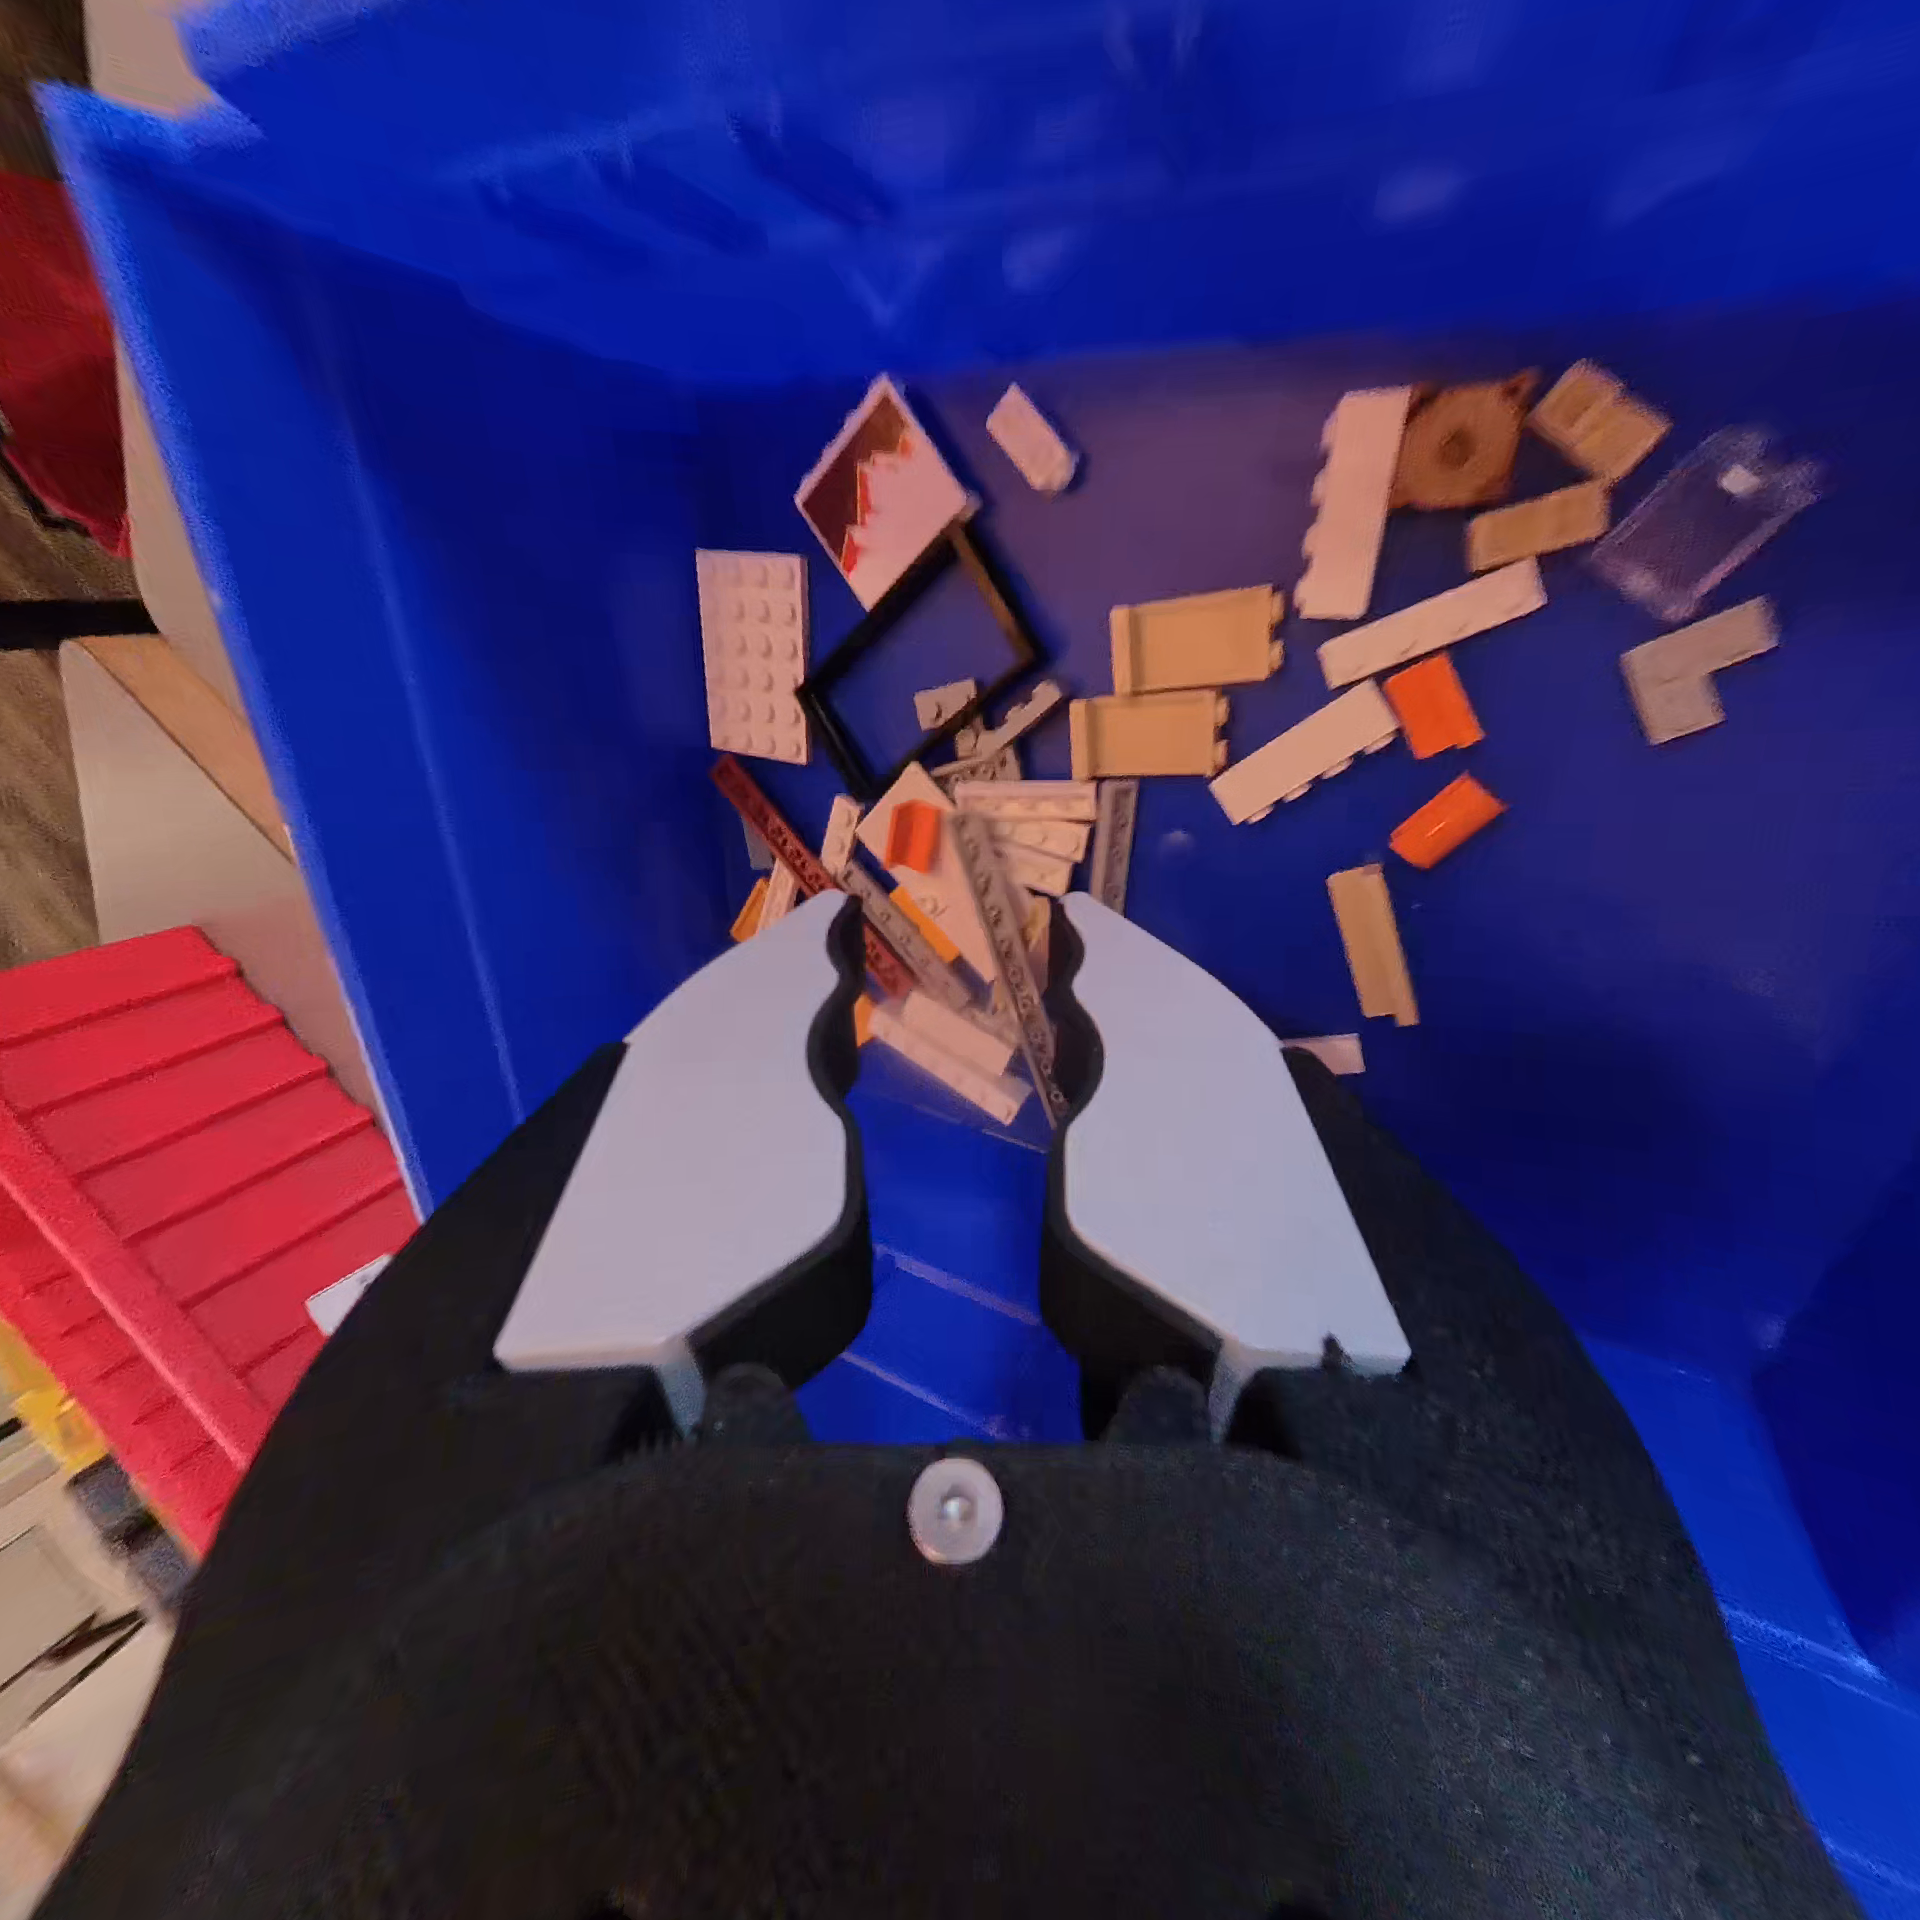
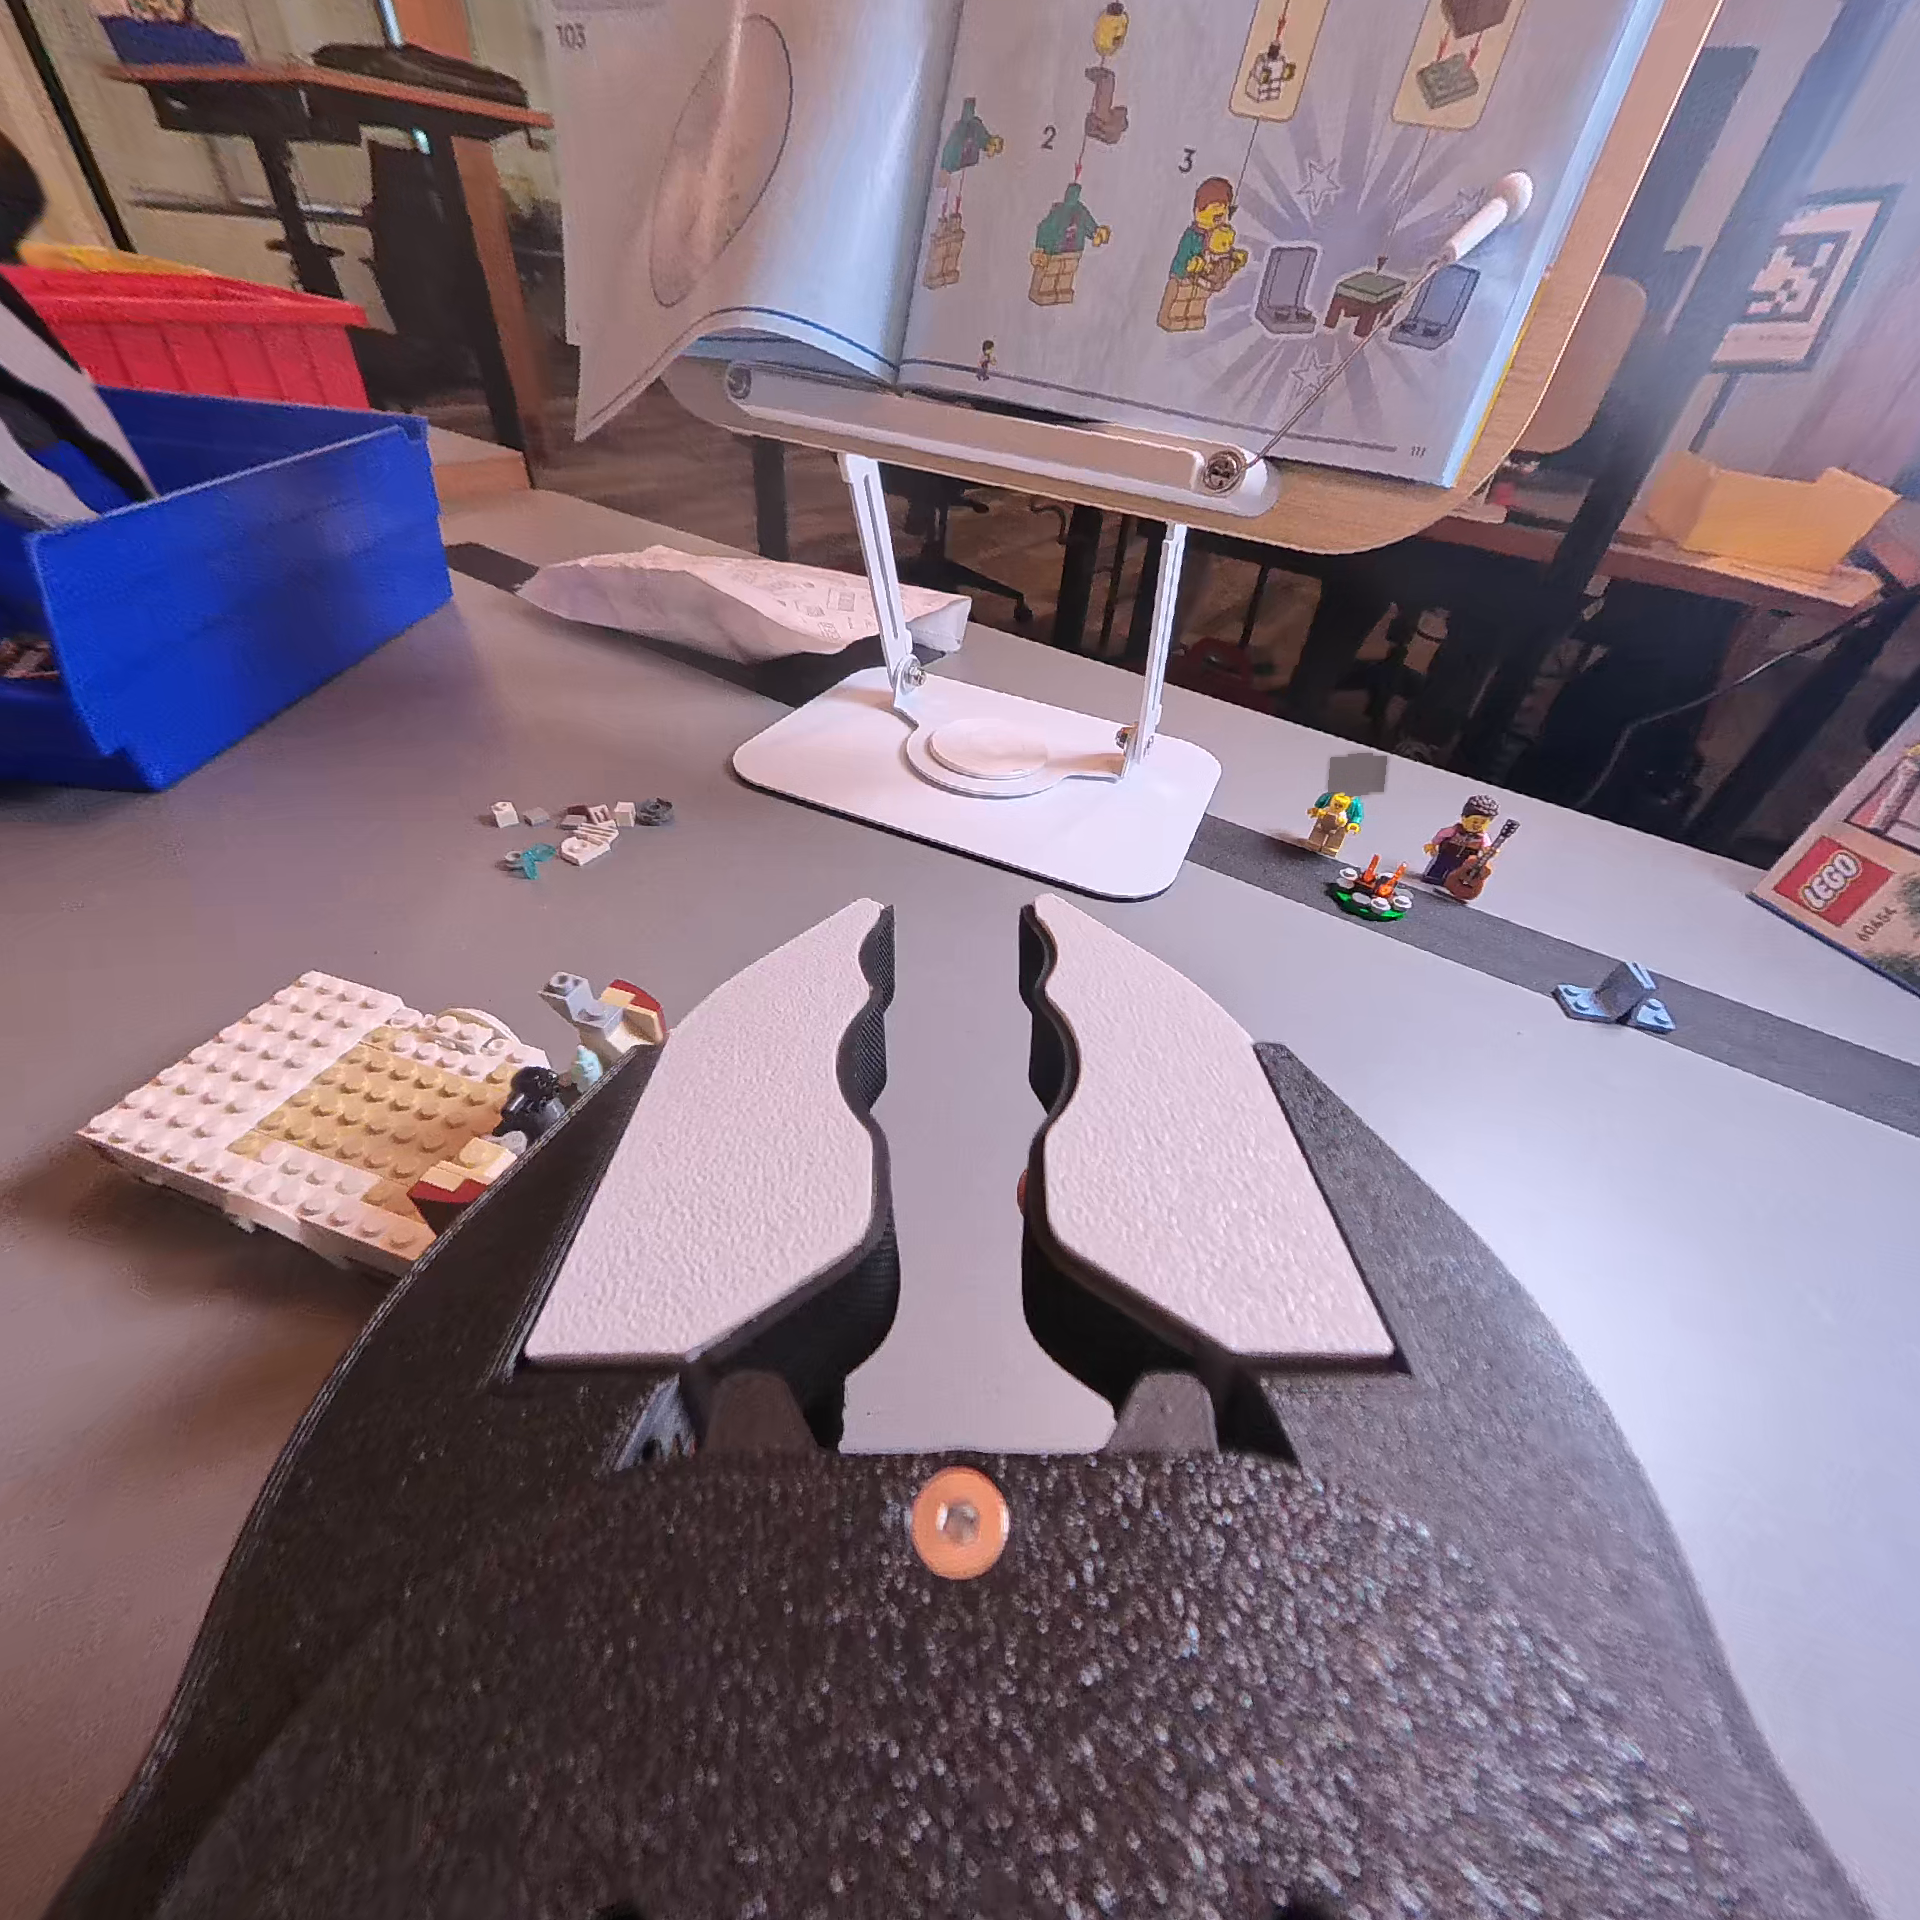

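My left gripper (image 1: 954, 914) is inside a blue bin (image 1: 499, 582), just above a heap of loose bricks (image 1: 1023, 821). Its jaws stand open. A long grey plate (image 1: 1013, 966) and a dark red holed beam (image 1: 774, 826) lie in the heap under the gap, and neither pad presses on them. More white, tan and orange pieces are scattered over the bin floor to the right. The view is blurred. My right gripper (image 2: 956, 914) hovers over the grey table (image 2: 1558, 1299), open and empty. A white and tan plate build (image 2: 312, 1112) lies just to its left.
A white book stand (image 2: 987, 800) holds an open instruction booklet (image 2: 1195, 229) ahead. Small loose pieces (image 2: 582, 821) lie at left centre. Two minifigures (image 2: 1403, 842), a grey piece (image 2: 1616, 997) and a box (image 2: 1849, 883) are at the right. The blue bin (image 2: 239, 582), a red bin (image 2: 197, 322) and a paper bag (image 2: 727, 603) are behind. Spacing between my two grippers at the tips: around 55 cm. Between my right fingertips and the grey piece (image 2: 1616, 997) there is roughly 30 cm.
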Motion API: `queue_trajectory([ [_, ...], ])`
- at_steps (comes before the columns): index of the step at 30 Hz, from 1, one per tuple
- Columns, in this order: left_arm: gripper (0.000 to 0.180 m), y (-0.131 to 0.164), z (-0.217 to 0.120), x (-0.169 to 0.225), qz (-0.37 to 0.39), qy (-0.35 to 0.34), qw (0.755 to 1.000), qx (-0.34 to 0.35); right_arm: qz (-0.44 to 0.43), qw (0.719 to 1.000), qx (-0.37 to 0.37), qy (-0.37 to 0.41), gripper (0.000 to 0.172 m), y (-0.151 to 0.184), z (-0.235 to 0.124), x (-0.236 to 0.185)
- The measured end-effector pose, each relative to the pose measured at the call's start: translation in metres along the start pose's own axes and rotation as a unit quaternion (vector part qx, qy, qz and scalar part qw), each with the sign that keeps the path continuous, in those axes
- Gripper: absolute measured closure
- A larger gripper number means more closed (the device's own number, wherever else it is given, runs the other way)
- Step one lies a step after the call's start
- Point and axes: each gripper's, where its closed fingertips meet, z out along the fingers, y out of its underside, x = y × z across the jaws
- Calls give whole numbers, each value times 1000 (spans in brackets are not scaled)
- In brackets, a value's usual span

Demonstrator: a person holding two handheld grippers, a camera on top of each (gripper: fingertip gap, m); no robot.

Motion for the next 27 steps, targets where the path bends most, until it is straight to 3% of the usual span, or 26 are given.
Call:
queue_trajectory([
  [1,143,-6,-6,4,-6,7,1000,18,2,1000,-1,1,149,0,0,1],
  [7,139,-45,-46,74,-3,144,981,130,5,1000,3,3,149,0,-1,4],
  [11,130,-51,-65,132,36,234,962,137,1,1000,17,18,149,-7,-5,12],
  [14,133,-38,-52,157,83,224,968,77,7,997,43,62,149,-23,-15,36],
  [16,151,-34,-42,167,102,214,970,55,19,996,43,82,149,-25,-19,54],
  [22,153,-56,-37,168,50,168,981,81,27,991,17,128,149,-14,-24,94],
  [25,140,-62,-45,164,42,127,986,99,5,990,-57,130,146,6,-5,115],
  [27,137,-79,-63,158,11,91,984,152,3,987,-99,129,146,17,15,137],
])
